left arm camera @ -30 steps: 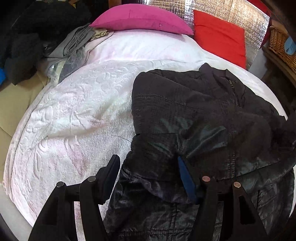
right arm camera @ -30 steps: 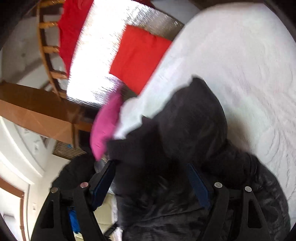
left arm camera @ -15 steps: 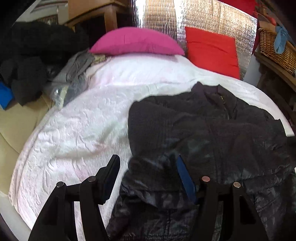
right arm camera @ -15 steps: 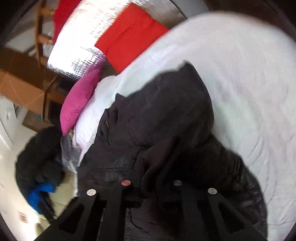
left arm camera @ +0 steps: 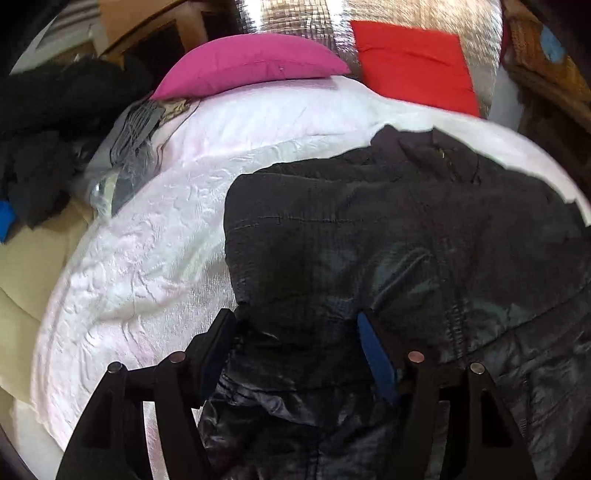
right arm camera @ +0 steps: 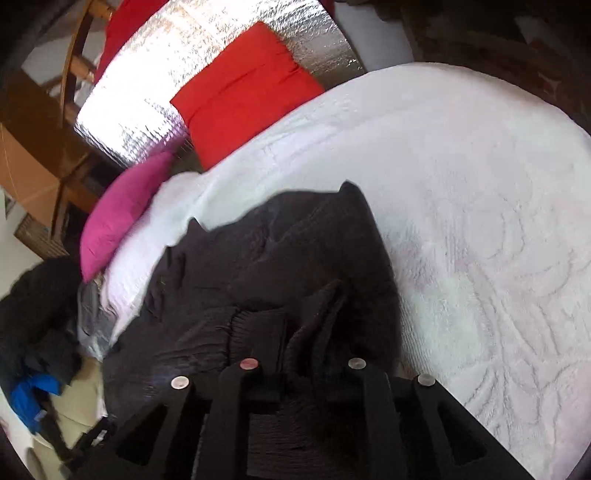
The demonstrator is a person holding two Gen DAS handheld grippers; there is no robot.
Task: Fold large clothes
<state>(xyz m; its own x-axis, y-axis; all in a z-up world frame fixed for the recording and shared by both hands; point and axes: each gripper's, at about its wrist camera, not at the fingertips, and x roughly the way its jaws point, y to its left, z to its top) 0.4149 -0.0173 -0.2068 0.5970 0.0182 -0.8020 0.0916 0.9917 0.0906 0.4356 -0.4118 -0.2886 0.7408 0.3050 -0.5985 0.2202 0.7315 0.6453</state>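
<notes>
**One black jacket on the bed, right gripper pinching its knit cuff**

There was one black jacket, two pillows and one heap of other clothes. The jacket was a quilted piece with a slightly shiny, crinkled shell, a stitched grid across its panels and a ribbed knit cuff. It lay spread on a white bedspread whose surface was embossed with a raised swirling pattern. Of the pillows, one was a magenta pillow, plump and pointed at its corners, and one a red pillow, flat and square; both sat well beyond the jacket, against a crinkled silver foil panel. The heap of dark and grey clothes lay off to the left of the left gripper, at the bed's edge.

The left gripper hung over the jacket's near left part with its fingers well apart; the blue pad of one finger showed over the dark cloth, the other finger stood at the jacket's left border beside the white spread. Whether its tips touched the fabric could not be told.

The right gripper had its fingers drawn nearly together, clamped on the ribbed cuff, after closing hard and then easing a little. The cuff bunched up directly between and just ahead of the fingers, the rest of the jacket stretched away ahead and to their left, and bare bedspread lay to their right.
</notes>
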